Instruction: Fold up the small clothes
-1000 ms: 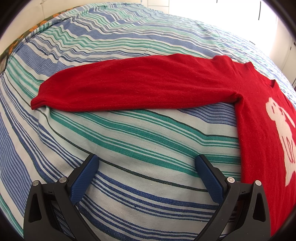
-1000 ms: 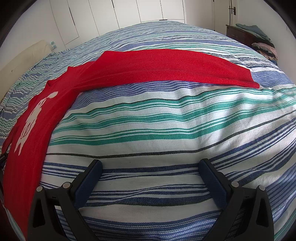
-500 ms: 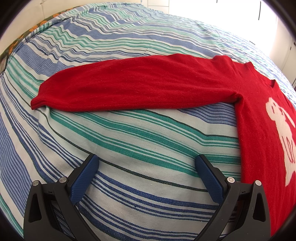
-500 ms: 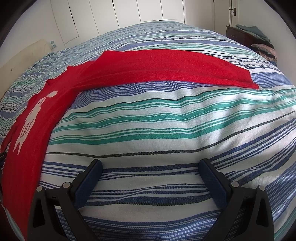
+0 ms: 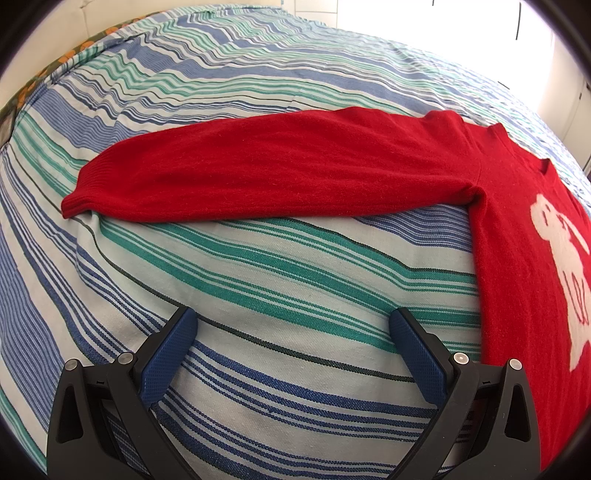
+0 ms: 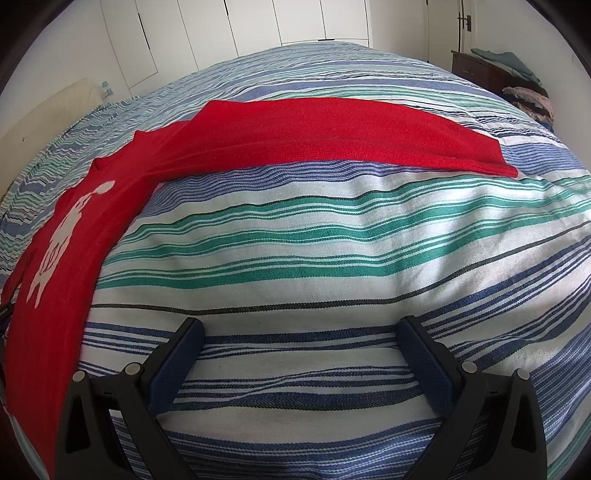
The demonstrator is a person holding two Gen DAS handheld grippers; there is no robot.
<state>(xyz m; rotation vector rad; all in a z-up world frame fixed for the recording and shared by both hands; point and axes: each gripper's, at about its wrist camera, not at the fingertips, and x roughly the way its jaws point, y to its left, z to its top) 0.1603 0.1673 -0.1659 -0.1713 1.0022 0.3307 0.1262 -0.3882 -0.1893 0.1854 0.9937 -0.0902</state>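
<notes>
A small red sweater (image 5: 509,258) with a white figure on its chest lies flat on a striped bedspread. In the left wrist view one sleeve (image 5: 258,173) stretches out to the left, its cuff (image 5: 79,194) at the far left. My left gripper (image 5: 291,325) is open over bare bedspread, below that sleeve and left of the body. In the right wrist view the sweater (image 6: 62,236) lies at the left and its other sleeve (image 6: 332,133) reaches right. My right gripper (image 6: 303,332) is open and holds nothing, below that sleeve.
The blue, green and white striped bedspread (image 6: 332,236) fills both views. White wardrobe doors (image 6: 229,26) stand behind the bed. A dark dresser (image 6: 480,70) with piled clothes (image 6: 528,96) is at the far right. A patterned fabric edge (image 5: 48,74) shows at the bed's far left.
</notes>
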